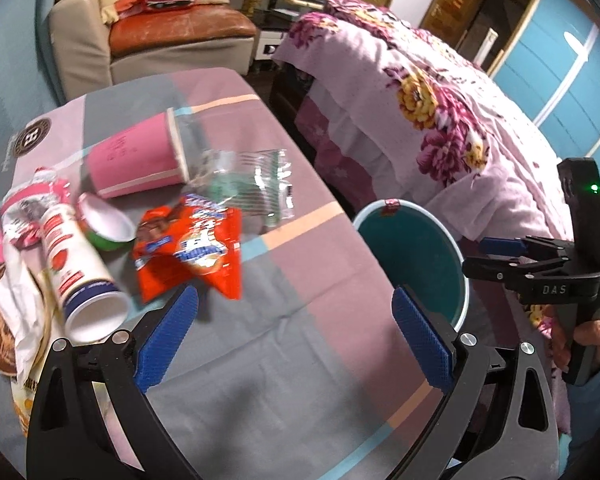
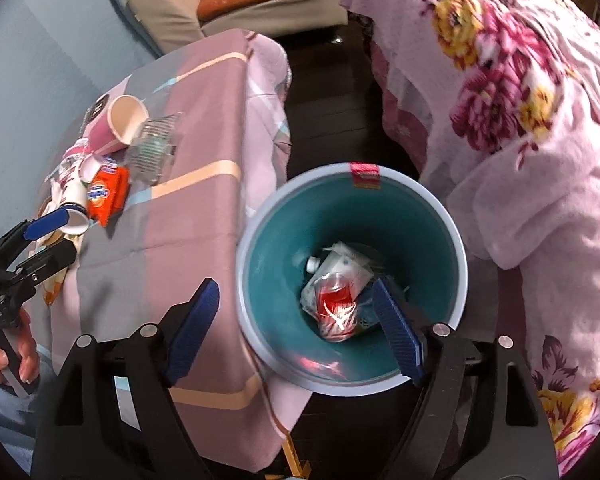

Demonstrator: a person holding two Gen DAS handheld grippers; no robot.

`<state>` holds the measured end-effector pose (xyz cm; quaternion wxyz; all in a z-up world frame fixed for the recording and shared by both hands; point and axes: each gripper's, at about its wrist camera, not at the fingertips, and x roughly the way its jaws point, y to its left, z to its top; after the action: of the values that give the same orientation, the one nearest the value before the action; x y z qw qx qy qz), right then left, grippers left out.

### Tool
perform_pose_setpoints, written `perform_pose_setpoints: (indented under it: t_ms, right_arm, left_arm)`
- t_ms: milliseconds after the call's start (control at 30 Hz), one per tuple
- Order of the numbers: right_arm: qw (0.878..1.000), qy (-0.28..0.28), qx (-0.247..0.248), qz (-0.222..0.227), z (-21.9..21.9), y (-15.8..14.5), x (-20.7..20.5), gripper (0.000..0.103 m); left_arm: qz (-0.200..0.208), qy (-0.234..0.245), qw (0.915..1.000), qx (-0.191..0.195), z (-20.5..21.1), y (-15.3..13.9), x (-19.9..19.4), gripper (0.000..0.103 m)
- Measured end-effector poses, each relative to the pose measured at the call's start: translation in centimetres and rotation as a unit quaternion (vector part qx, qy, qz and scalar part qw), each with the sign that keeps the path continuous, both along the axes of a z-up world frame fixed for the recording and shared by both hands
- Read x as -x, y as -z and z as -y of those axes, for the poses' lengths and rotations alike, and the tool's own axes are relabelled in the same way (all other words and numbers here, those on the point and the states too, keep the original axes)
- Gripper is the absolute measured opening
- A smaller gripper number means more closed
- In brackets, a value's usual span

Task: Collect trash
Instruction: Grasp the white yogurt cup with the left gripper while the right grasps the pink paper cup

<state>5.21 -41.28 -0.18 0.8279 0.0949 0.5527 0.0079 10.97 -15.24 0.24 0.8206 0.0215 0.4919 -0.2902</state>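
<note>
Left wrist view: left gripper (image 1: pixel 296 336) jaws wide apart, nothing between them, hovering over bare patchwork cloth on the counter (image 1: pixel 260 360). Litter lies ahead and to the left of it on the cloth: orange snack packet (image 1: pixel 192 248), crumpled; clear plastic wrapper (image 1: pixel 248 184) just behind the packet; pink paper cup (image 1: pixel 140 160) on its side, mouth toward the wrapper; white tube-shaped container (image 1: pixel 80 276) on its side, open end toward the camera; small red-and-green bowl-shaped cup (image 1: pixel 106 220) between the tube and the packet. More paper and wrappers bunched at the far left edge, too blurred to sort.

Teal bin (image 1: pixel 416 256) with pale rim stands off the counter's right edge, beside a bed under a floral blanket (image 1: pixel 420 100). Right gripper (image 1: pixel 496 256) seen from the side above the bin's rim, held by a hand (image 1: pixel 592 336).

Right wrist view: right gripper (image 2: pixel 296 328) looks down into the bin (image 2: pixel 260 240); jaws apart, empty, no pad touching anything. In the bottom of the bin: a clear bag with red print (image 2: pixel 336 304) on top of pale crumpled packaging; a small white cap shows beside it. A pink tag sits on the bin's far rim. Left gripper (image 2: pixel 52 236) visible at the left edge over the counter, near the tube's open end, gripped by a hand (image 2: pixel 8 356). Sofa (image 2: pixel 240 4) at the far end of the room.
</note>
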Motion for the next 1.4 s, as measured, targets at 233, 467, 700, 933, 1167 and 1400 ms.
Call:
perform_pose_setpoints:
  t_ms: [233,467,700,933,1167,1400]
  right_arm:
    - [0.999,-0.036,0.016,-0.003,-4.2,-1.1,-1.5,0.077]
    - [0.996,-0.082,0.029,-0.006,-8.8,-1.8,-3.6,0.077]
    - [0.995,-0.101,0.023,-0.012,-11.4,-1.3,-5.5,0.077]
    - [0.993,-0.110,0.021,-0.021,-12.7,-0.1,-6.8,0.077]
    - [0.992,-0.120,0.024,-0.024,-13.5,0.2,-7.6,0.077]
    - [0.990,-0.134,0.036,-0.029,-14.7,0.3,-8.0,0.077]
  left_arm:
    - [0.004,-0.029,0.9996,0.003,-4.6,-0.7,-0.8,0.098]
    - [-0.009,-0.076,0.9970,0.008,-9.4,-0.8,-3.1,0.098]
    - [-0.036,-0.117,0.9922,0.023,-12.5,0.2,-5.7,0.098]
    - [-0.044,-0.119,0.9919,0.009,-12.2,1.5,-7.1,0.085]
    - [-0.058,-0.118,0.9913,0.008,-12.7,2.7,-8.2,0.047]
    - [-0.079,-0.125,0.9890,0.004,-12.6,3.7,-8.6,0.068]
